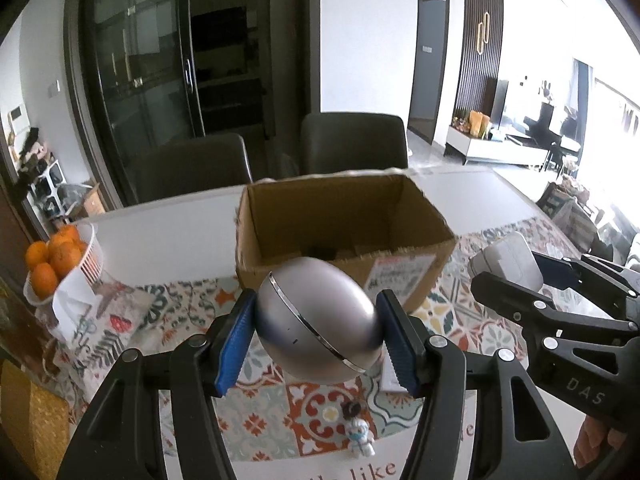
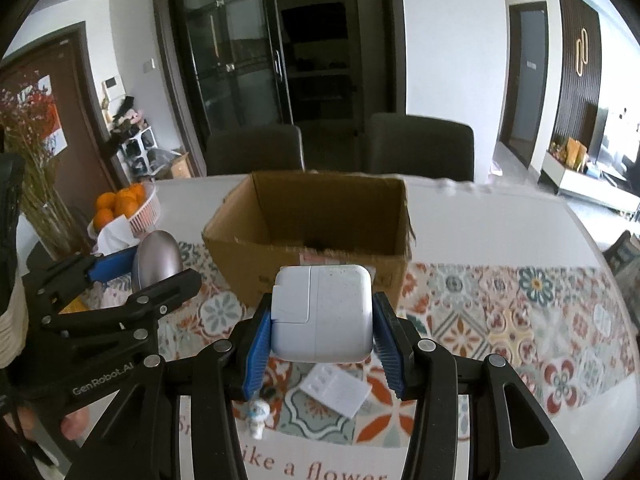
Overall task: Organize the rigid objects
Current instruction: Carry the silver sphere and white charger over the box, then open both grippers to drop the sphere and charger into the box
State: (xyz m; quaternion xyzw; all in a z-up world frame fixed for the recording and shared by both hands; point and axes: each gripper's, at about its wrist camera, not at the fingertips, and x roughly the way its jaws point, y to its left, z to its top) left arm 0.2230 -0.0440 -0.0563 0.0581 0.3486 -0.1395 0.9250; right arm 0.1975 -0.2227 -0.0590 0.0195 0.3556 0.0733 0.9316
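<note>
My left gripper (image 1: 316, 334) is shut on a silver egg-shaped device (image 1: 318, 318) and holds it above the patterned mat, in front of the open cardboard box (image 1: 416, 216). My right gripper (image 2: 320, 330) is shut on a white power adapter (image 2: 322, 314), also raised in front of the box (image 2: 236, 240). The right gripper shows in the left wrist view (image 1: 516, 280) at the right, and the left gripper in the right wrist view (image 2: 136, 270) at the left. Dark items lie inside the box, mostly hidden.
A small astronaut figurine (image 1: 358, 434) (image 2: 256, 416) and a white flat plastic piece (image 2: 334, 388) lie on the patterned mat (image 2: 500, 320). A white basket of oranges (image 1: 90, 260) stands at the left. Two dark chairs (image 1: 352, 140) stand behind the table.
</note>
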